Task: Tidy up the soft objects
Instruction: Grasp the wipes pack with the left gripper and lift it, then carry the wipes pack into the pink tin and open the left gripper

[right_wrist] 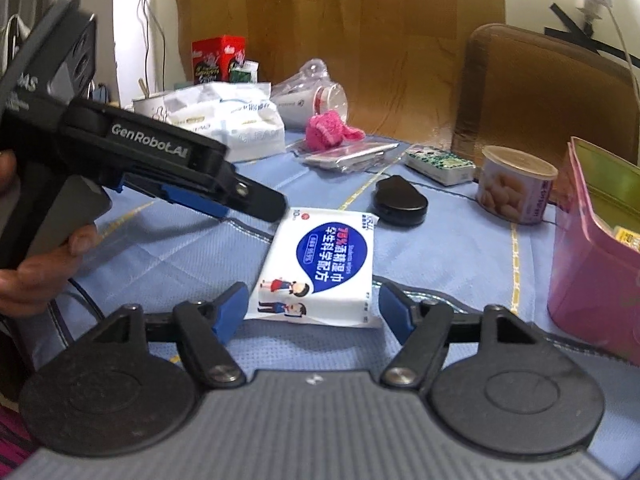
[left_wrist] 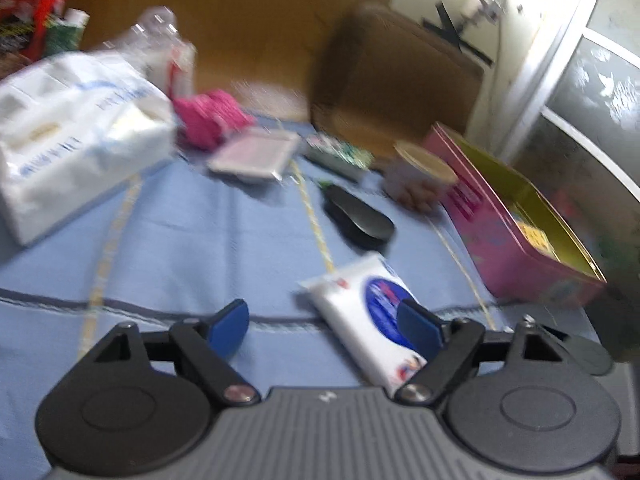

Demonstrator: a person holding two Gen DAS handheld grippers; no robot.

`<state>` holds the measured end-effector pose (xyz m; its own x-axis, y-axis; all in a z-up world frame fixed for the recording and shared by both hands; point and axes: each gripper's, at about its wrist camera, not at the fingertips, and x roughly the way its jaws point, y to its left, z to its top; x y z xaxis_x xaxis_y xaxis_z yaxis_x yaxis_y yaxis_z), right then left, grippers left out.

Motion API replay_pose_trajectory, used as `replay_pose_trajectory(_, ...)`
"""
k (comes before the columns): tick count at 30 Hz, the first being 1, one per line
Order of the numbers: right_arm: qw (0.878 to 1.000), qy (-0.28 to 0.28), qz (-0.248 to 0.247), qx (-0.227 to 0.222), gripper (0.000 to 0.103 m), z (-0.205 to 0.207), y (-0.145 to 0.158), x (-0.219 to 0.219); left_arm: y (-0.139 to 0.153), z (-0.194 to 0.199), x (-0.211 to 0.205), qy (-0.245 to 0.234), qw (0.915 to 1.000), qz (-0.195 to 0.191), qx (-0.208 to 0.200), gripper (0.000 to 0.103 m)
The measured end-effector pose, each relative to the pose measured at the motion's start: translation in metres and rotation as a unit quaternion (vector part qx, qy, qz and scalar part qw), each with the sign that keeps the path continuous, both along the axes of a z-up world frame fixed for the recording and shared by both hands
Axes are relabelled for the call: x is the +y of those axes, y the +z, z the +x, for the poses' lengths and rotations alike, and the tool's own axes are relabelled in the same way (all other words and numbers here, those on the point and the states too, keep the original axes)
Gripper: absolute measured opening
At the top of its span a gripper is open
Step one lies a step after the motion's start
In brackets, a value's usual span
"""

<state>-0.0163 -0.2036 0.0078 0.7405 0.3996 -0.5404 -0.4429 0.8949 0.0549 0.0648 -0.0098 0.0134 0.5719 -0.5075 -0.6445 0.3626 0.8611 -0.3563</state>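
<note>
Wipes pack [right_wrist: 320, 264] lies flat on the blue cloth [right_wrist: 440, 264], long axis running away from the right gripper [right_wrist: 314, 308] — dead ahead, between its spread, empty jaws. Left gripper [left_wrist: 326, 326] — also spread, holding nothing — sits off to the pack's left, so right looks better placed.

One wipes pack [right_wrist: 320, 264], one big tissue pack [right_wrist: 224, 124], one pink cloth [right_wrist: 328, 128], one can [right_wrist: 516, 184], one pink box [right_wrist: 592, 248], one black case [right_wrist: 400, 200], two grippers [right_wrist: 310, 312] [left_wrist: 324, 326].
</note>
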Motion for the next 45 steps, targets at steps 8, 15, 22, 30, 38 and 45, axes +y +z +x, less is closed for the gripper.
replay_pose_trajectory(8,1.000,0.011,-0.013,-0.018,0.078,-0.005,-0.004,0.016,-0.001,-0.013,-0.042,-0.024,0.9980,0.050,-0.030,0.058)
replay_pose_trajectory(15,0.993,-0.048,-0.015,-0.104,0.078,-0.021,0.014,-0.001,0.035,-0.013,-0.067,-0.054,0.9950,0.028,-0.079,0.057)
replay_pose_trajectory(22,0.978,-0.134,-0.025,-0.160,0.069,-0.019,0.038,-0.057,0.072,0.001,-0.148,-0.128,0.9826,0.031,-0.131,0.057)
replay_pose_trajectory(30,0.959,-0.252,-0.039,-0.120,0.070,0.025,0.040,-0.154,0.075,0.034,-0.262,-0.188,0.9710,0.032,-0.145,0.067)
replay_pose_trajectory(38,0.929,-0.347,-0.003,-0.128,0.071,0.034,0.030,-0.202,0.062,0.041,-0.269,-0.147,0.9765,0.063,-0.145,0.069)
replay_pose_trajectory(45,0.921,-0.359,0.045,-0.147,0.070,-0.007,0.021,-0.185,0.058,0.017,-0.232,-0.140,0.9762,0.059,-0.154,0.074)
